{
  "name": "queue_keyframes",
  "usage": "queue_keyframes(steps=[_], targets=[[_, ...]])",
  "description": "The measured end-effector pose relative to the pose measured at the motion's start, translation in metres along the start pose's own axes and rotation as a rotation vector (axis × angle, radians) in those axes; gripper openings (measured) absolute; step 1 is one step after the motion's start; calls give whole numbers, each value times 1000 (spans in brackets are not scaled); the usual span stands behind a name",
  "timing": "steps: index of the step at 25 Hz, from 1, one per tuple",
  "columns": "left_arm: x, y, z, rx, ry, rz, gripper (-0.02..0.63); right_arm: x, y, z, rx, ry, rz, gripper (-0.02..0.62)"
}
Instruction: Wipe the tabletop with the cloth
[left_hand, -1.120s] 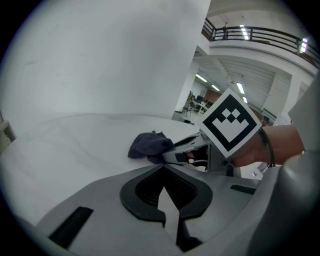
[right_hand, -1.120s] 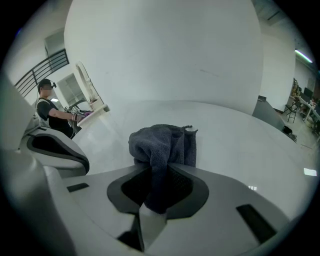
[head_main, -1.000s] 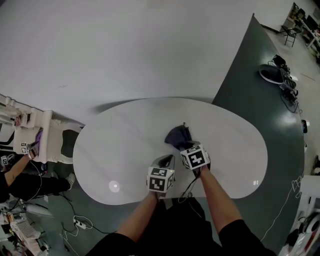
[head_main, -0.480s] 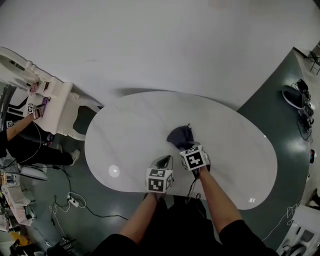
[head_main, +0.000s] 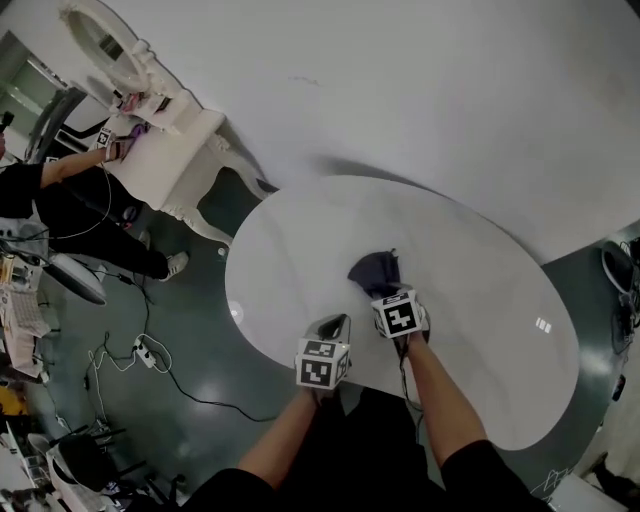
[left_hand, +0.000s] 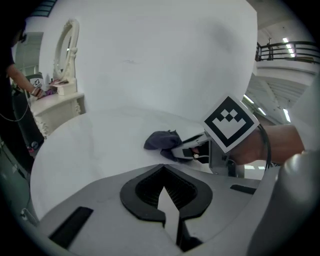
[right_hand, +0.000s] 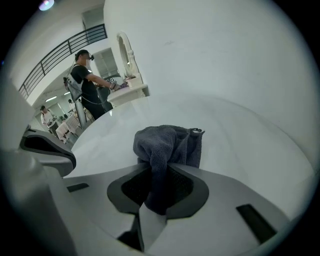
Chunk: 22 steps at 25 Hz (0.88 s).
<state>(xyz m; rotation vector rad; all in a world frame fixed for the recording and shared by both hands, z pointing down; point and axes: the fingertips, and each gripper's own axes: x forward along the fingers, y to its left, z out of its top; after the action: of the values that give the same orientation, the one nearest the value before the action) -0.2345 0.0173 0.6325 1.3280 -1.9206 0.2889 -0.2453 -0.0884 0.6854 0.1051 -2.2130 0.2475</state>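
Wiping step in hand: right gripper (head_main: 388, 292) clamps the dark cloth (head_main: 374, 270) bunched on the white tabletop (head_main: 300, 240), left gripper (head_main: 333, 326) closed and empty beside it — next, likely a pressed sweep across bare surface.

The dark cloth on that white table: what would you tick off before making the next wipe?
1. Dark grey terry cloth clamped in the right gripper: ok, a fold runs down between the jaws.
2. Cloth resting on the white oval tabletop: ok.
3. Path ahead of the cloth: ok, only bare tabletop shows.
4. Left gripper out of the way: ok, jaws shut on nothing, beside the right gripper and off the cloth.
5. Dirt or wet spots left to wipe: cannot tell, the surface is glossy white.
6. Person in black at the white dressing table: ok, well apart from the tabletop.
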Motion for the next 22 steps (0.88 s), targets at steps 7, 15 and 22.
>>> queue_keyframes(steps=[7,15,22], targets=[[-40,89,-8,-102,-54,79,6,51,77,45,-61,15,56,61],[-83,173,-10,-171,-108,148,6,100,176,86,-158,41,139,61],[-118,220,-27,-192,-120,174,6,123,239,104,-217,45,147,61]])
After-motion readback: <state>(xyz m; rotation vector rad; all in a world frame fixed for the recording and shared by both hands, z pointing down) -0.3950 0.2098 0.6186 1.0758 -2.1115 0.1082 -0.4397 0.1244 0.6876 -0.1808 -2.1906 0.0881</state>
